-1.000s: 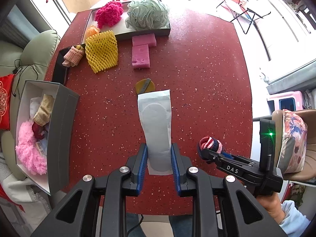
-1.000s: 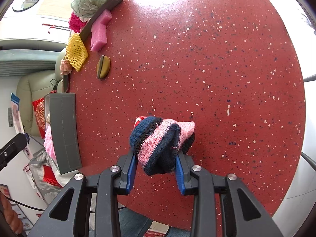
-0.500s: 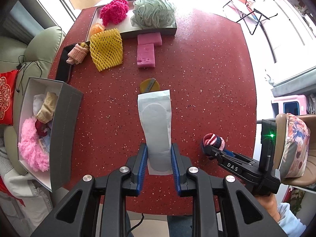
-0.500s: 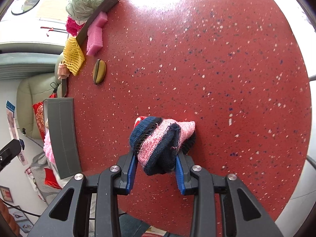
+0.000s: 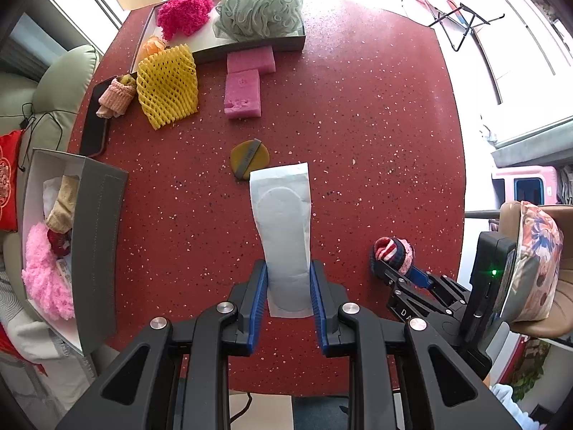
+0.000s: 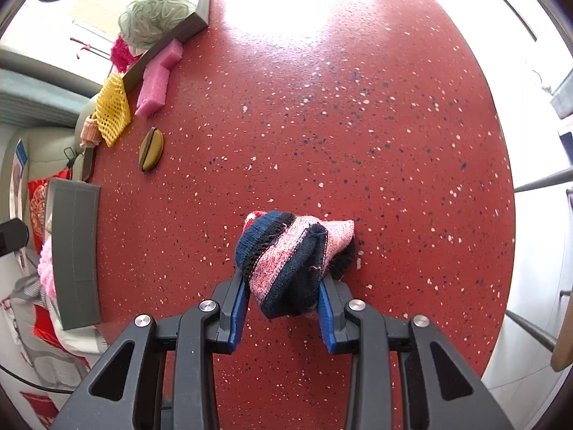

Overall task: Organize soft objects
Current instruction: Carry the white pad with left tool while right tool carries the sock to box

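Note:
My left gripper [image 5: 288,279] is shut on a white flat insole-shaped pad [image 5: 284,222], which hangs over the red speckled table [image 5: 358,125]. My right gripper [image 6: 283,288] is shut on a rolled pink and navy knitted sock [image 6: 292,254] above the table's near right part; the same sock [image 5: 392,252] shows at the right of the left wrist view. On the table lie a yellow foam net [image 5: 168,84], pink sponge blocks [image 5: 245,86], a small pink sock roll [image 5: 114,98] and a round yellow puff [image 5: 249,157].
A grey tray [image 5: 250,44] at the far edge holds a green mesh pouf [image 5: 259,5] and a magenta fluffy ball [image 5: 184,10]. A grey box [image 5: 95,236] at the left edge holds pink fluff and cloths. A cushioned chair [image 5: 533,261] stands at the right.
The left gripper with the white pad has shifted toward the far end of the table, so the tray and sponges look nearer. The right gripper has tilted slightly, still holding the sock.

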The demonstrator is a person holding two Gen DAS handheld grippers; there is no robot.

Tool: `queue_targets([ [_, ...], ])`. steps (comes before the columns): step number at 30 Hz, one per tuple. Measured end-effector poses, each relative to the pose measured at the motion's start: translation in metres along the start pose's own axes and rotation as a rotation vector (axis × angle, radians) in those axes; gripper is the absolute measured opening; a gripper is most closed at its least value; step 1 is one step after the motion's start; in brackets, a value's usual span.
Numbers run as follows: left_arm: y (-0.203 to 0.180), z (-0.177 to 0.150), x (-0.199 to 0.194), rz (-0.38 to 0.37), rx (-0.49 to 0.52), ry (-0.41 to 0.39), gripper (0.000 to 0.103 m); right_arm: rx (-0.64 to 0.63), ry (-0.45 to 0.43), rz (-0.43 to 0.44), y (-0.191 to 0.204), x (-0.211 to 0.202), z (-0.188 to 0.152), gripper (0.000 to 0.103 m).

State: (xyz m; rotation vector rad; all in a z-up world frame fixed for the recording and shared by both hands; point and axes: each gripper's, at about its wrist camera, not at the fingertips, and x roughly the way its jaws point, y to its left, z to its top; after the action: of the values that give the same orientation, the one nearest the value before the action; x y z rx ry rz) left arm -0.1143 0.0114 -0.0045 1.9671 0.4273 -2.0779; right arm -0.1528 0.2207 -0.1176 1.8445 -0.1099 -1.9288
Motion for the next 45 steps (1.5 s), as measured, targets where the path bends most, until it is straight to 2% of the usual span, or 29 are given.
queue_targets([
  [11,0.005,-0.001,-0.006,-0.019,-0.002,-0.026,0.025,-0.059,0.003,-0.041,0.007,-0.01,0.002,0.037],
  [19,0.024,-0.014,-0.019,-0.057,0.0,-0.093,0.025,-0.104,-0.021,-0.099,0.021,-0.027,0.001,0.037],
  [26,0.063,-0.029,-0.02,-0.108,-0.018,-0.139,0.025,-0.157,-0.062,-0.182,0.052,-0.048,-0.01,0.037],
  [31,0.093,-0.033,-0.019,-0.132,0.032,-0.17,0.025,-0.164,-0.082,-0.229,0.083,-0.056,-0.017,0.037],
  [37,0.131,-0.035,-0.02,-0.126,0.087,-0.185,0.025,-0.1,-0.109,-0.237,0.115,-0.067,-0.019,0.037],
  [41,0.156,-0.043,-0.022,-0.124,0.081,-0.195,0.025,-0.076,-0.095,-0.24,0.138,-0.062,-0.024,0.037],
  [45,0.177,-0.051,-0.023,-0.126,0.055,-0.208,0.025,-0.125,-0.091,-0.258,0.164,-0.061,-0.029,0.037],
])
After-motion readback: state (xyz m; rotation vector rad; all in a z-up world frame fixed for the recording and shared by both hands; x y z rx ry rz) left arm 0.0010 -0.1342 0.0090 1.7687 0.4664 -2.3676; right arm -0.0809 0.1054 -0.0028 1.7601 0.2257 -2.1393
